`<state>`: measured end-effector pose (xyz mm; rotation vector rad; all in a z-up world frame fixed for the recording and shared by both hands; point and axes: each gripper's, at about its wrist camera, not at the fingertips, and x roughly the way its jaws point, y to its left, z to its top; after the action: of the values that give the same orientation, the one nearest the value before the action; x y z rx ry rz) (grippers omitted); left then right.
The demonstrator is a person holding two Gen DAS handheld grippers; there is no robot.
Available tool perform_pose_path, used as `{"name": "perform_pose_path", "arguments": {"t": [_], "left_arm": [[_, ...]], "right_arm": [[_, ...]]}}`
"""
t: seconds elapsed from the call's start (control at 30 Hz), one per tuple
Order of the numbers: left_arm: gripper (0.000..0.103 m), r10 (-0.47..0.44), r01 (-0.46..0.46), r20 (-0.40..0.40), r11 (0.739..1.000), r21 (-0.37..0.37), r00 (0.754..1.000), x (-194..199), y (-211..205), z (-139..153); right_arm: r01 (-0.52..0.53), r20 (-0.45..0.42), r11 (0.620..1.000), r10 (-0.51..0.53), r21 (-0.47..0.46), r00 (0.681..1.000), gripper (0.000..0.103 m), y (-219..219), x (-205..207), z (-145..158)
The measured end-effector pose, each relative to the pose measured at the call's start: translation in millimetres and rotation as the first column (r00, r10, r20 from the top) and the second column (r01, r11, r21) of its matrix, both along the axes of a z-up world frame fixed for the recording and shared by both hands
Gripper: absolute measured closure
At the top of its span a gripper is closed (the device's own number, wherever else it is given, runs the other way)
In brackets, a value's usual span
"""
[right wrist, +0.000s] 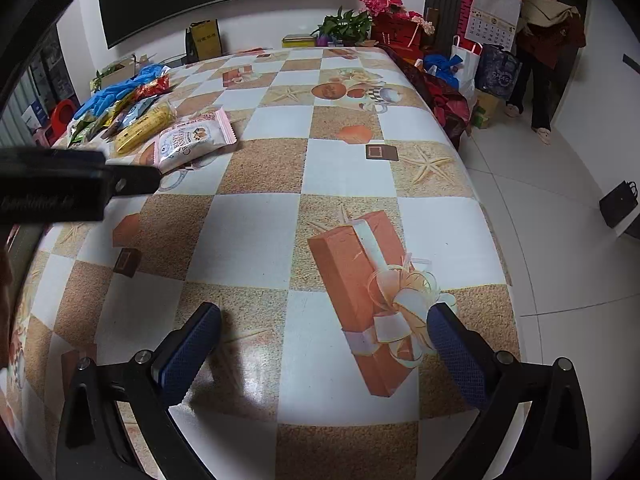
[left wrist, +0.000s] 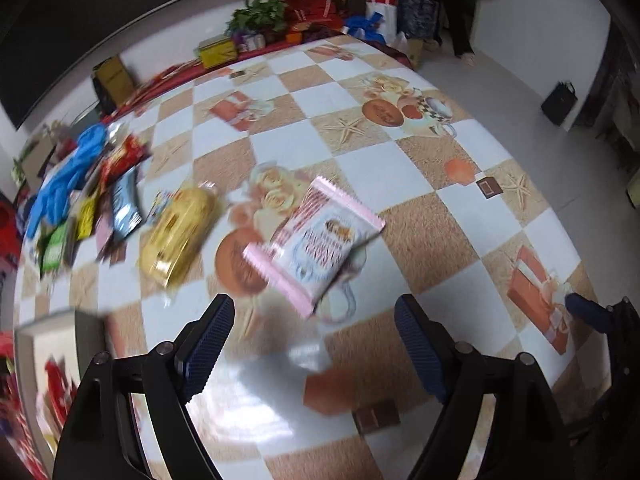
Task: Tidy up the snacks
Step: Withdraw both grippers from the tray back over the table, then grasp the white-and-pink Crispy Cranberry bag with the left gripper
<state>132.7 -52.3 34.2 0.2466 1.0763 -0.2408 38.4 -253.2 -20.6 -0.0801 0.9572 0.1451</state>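
Lying flat on the checkered tablecloth [left wrist: 360,168], a pink-edged white snack packet [left wrist: 316,240] sits at twelve o'clock from the left gripper [left wrist: 314,344], whose jaws gape empty. A yellow packet [left wrist: 176,236] lies at its nine o'clock. The right gripper [right wrist: 324,344] stands wide open over bare cloth.

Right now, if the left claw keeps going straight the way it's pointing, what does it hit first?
Probably the pink-edged snack packet, lying just ahead of the open left claw on the checkered tablecloth. The picture is blurred, so the claw could meet the cloth just short of it.
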Motion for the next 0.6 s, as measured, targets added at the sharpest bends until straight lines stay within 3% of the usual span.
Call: {"name": "perform_pose_path", "arguments": {"t": [0.13,0.2,0.33,0.43,0.5,0.6], "left_arm": [[0.015,-0.019,0.021,-0.042,0.998,0.054,0.999,26.3,-8.3,-22.2],[0.001,-0.012,0.013,-0.031,0.999,0.030,0.999,32.0,-6.0,-26.0],[0.005,0.019,-0.022,-0.035,0.996,-0.085,0.999,36.3,7.4,-30.9],[0.024,0.002,-0.001,0.007,0.996,-0.093,1.000,29.8,7.0,-25.7],[0.044,-0.019,0.020,0.018,0.996,-0.089,1.000,25.1,3.1,-21.8],[0.056,-0.031,0.034,0.036,0.996,-0.082,0.999,15.3,-0.7,-20.3]], "right_arm": [[-0.002,0.001,1.000,0.002,0.009,1.000,0.000,-0.3,0.5,0.7],[-0.003,0.003,1.000,0.003,0.016,1.000,0.000,-0.7,-0.2,1.0],[-0.004,0.003,1.000,0.004,0.018,1.000,0.000,-1.3,-0.3,1.3],[-0.004,0.003,1.000,0.004,0.014,1.000,0.000,-1.1,-0.5,1.2],[-0.004,0.002,1.000,0.004,0.013,1.000,0.000,-0.9,-0.7,1.1],[-0.005,0.002,1.000,0.005,0.011,1.000,0.000,-1.3,-0.3,0.7]]}}
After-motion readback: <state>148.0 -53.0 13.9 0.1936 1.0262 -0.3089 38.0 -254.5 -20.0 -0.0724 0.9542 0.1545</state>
